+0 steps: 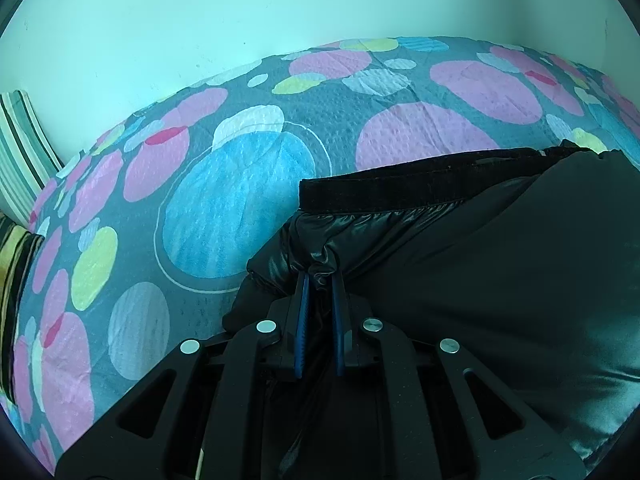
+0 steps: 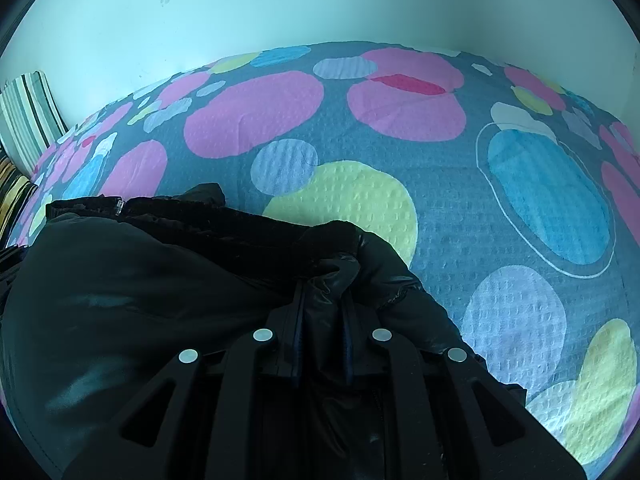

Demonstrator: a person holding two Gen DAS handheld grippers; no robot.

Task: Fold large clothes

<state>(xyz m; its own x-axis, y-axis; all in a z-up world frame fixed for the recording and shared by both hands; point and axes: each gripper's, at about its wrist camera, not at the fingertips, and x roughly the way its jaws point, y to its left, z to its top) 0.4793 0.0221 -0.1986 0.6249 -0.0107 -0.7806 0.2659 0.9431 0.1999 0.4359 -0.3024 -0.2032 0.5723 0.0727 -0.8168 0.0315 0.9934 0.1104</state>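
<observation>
Below, we see a black padded jacket [image 1: 480, 280] lying on a bed whose bedspread [image 1: 240, 184] is grey-blue with pink, blue, yellow and white circles. In the left wrist view, the left gripper [image 1: 320, 280] is clamped on a bunched fold of the jacket's shiny fabric, which puckers up between its blue-lined fingers [image 1: 302, 320]. From this gripper the jacket spreads to the right and toward the camera, and its matte black collar band [image 1: 400, 188] runs just beyond the fingertips. Bare bedspread lies to the left of the gripper.

In the right wrist view, the right gripper [image 2: 322, 284] likewise pinches a gathered fold of the same jacket [image 2: 140, 300], its jaws close together with cloth pressed between them. Here the jacket lies mostly to the left of the gripper and under it, and the bedspread [image 2: 480, 220] is uncovered to the right. The dark collar band [image 2: 240, 232] sits just past the fingertips.

A pale wall [image 1: 200, 20] rises behind the bed, and a striped pillow [image 1: 24, 144] leans at the far left edge of both views.
</observation>
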